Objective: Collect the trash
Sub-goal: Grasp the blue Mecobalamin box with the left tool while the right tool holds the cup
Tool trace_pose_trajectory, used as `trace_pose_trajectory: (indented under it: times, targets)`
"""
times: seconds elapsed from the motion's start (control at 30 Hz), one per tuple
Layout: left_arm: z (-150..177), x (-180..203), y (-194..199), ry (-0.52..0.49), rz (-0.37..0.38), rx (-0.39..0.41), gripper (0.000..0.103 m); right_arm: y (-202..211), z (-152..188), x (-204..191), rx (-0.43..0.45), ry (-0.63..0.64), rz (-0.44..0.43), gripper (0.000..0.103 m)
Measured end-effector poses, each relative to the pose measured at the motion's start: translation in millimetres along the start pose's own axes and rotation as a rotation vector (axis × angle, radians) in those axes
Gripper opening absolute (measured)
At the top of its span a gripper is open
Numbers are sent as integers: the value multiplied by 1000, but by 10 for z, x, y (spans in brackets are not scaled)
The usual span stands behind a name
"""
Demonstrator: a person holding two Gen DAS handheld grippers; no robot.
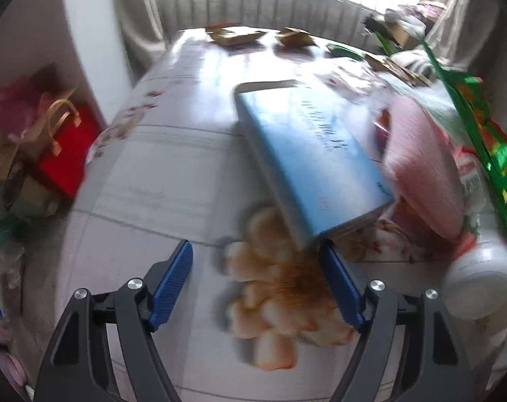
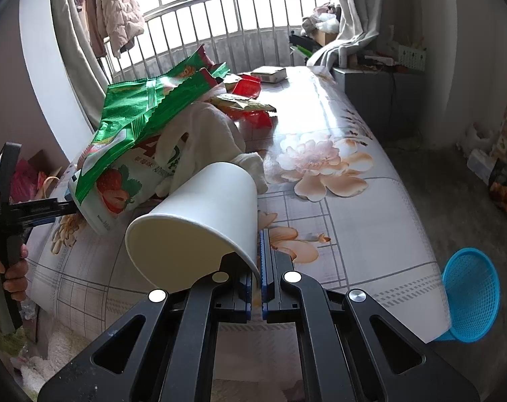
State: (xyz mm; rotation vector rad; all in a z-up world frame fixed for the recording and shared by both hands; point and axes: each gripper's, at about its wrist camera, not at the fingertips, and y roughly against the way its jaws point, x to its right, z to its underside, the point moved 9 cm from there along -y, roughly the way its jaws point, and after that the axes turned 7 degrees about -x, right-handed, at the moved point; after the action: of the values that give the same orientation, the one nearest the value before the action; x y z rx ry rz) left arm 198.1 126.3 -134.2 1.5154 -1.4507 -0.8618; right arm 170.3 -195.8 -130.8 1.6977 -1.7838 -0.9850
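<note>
My right gripper [image 2: 260,261] pinches the rim of the white paper cup [image 2: 199,221], 1 finger inside and 1 outside, so the cup hangs tipped on its side with the mouth toward 7 o'clock; I judge that rim grip is the easy way to carry it to the blue mesh basket [image 2: 471,298] waiting low at 4 o'clock off the table [image 2: 370,201] edge. My left gripper [image 1: 256,261] is spread wide, holding nothing, hovering over the floral cloth with the blue book [image 1: 307,160] just ahead at 1 o'clock. The green snack wrapper [image 2: 146,107] drapes over the strawberry-printed bag [image 2: 126,181] in the pile at 10 o'clock. Writing on bag and book is too blurred to read.
</note>
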Motion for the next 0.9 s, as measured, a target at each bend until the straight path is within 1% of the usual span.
trace_pose_trajectory:
  times: [0.07,0.1,0.17,0.23,0.27,0.3,0.33,0.37,0.43,0.5,0.53,0.63,0.67,0.73,0.77,0.83,0.9]
  targets:
    - [-32,-1,47,20,61,12,76,-12,-8,2,-4,-1,0,3]
    - [-66,23,67,21,87,16,79,-15,-6,6,-7,-4,1,3]
    - [-180,44,104,21,96,36,83,-13,-6,12,-13,-9,3,3]
    - [-303,30,134,36,105,52,83,-7,-13,5,-15,-7,7,3]
    - [-439,8,125,58,122,56,85,-7,-19,2,-16,-4,10,3]
    - [-496,11,122,76,142,51,89,-9,-19,-3,-18,-1,13,3]
    - [-578,11,77,91,166,28,91,-13,-19,-6,-20,1,15,3]
    - [-695,7,-45,101,182,-28,92,-21,-19,-10,-24,2,16,3]
    - [-879,18,-268,110,191,-130,92,-37,-26,-13,-27,4,17,3]
    - [-997,57,-402,112,209,-187,92,-49,-27,-21,-30,6,18,3]
    - [-1041,72,-453,111,204,-206,93,-56,-27,-23,-32,5,19,3]
    - [-1161,184,-523,66,178,-215,93,-74,-19,-23,-39,3,21,4]
    - [-1179,223,-554,43,150,-216,93,-85,-16,-13,-44,0,20,4]
    - [-1201,279,-585,-6,108,-203,93,-99,-14,-9,-49,0,18,4]
    - [-1207,324,-600,-50,89,-190,93,-107,-12,-5,-52,1,18,4]
    - [-1224,341,-631,-111,53,-162,89,-109,-7,-13,-56,6,17,4]
    - [-1211,299,-611,-154,60,-129,89,-103,-12,-21,-54,10,16,4]
